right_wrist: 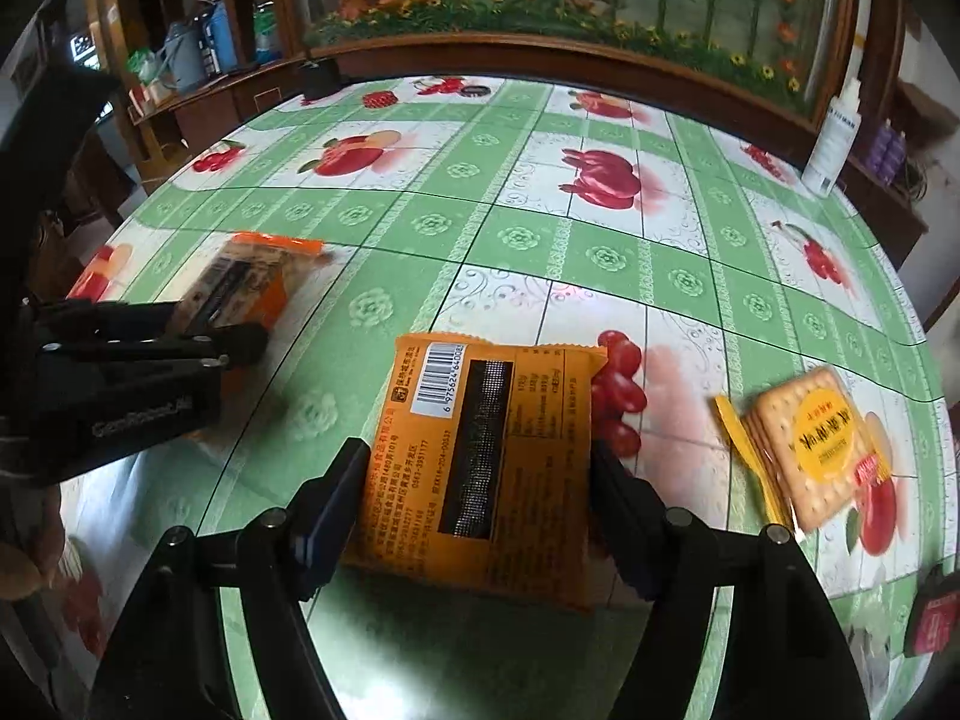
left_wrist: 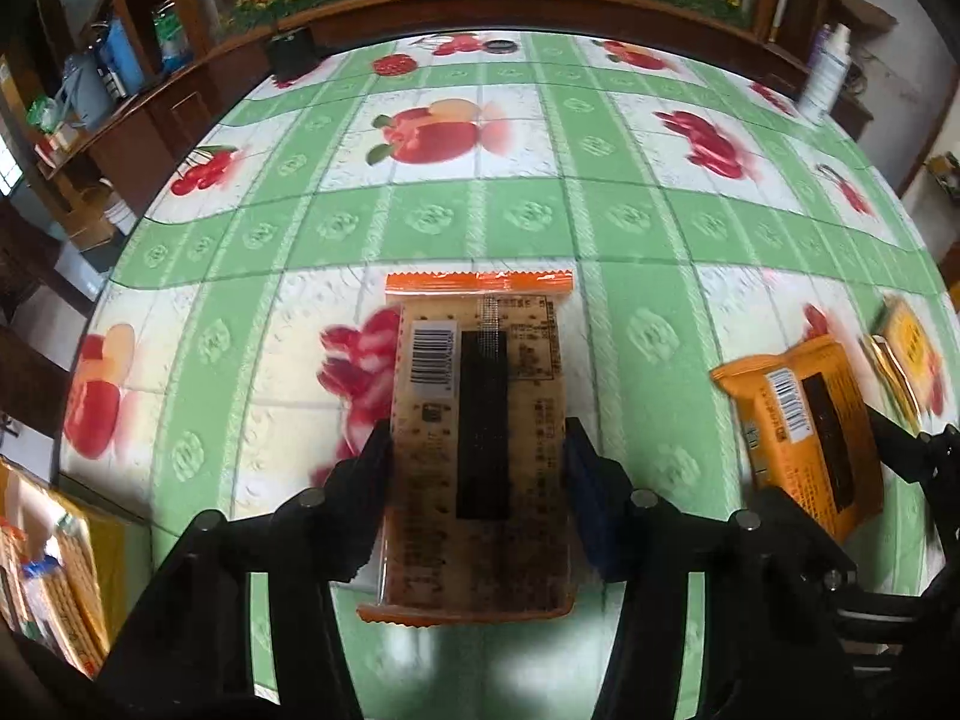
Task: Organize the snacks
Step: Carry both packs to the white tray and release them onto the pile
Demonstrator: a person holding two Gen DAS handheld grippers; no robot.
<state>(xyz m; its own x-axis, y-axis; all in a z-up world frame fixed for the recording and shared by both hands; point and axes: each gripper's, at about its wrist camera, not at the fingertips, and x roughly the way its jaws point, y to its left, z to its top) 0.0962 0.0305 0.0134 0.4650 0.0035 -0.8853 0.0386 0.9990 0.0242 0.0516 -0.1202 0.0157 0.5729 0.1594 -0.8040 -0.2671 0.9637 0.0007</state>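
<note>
A clear cracker packet with orange sealed ends (left_wrist: 480, 360) lies barcode side up between the fingers of my left gripper (left_wrist: 477, 432), whose pads press on its two long sides. An orange snack packet (right_wrist: 486, 420), barcode side up, is held between the fingers of my right gripper (right_wrist: 480, 456), which touch both of its sides. In the right wrist view the left gripper (right_wrist: 240, 342) and its packet (right_wrist: 252, 282) are at the left. In the left wrist view the orange packet (left_wrist: 798, 420) is at the right. A yellow-labelled cracker packet (right_wrist: 810, 450) lies loose further right.
A green fruit-print tablecloth (right_wrist: 540, 228) covers the round table. A white bottle (right_wrist: 831, 144) stands at its far right edge, against a wooden cabinet. A yellow box of snacks (left_wrist: 60, 570) sits at the near left. A small red object (right_wrist: 936, 618) lies at the near right.
</note>
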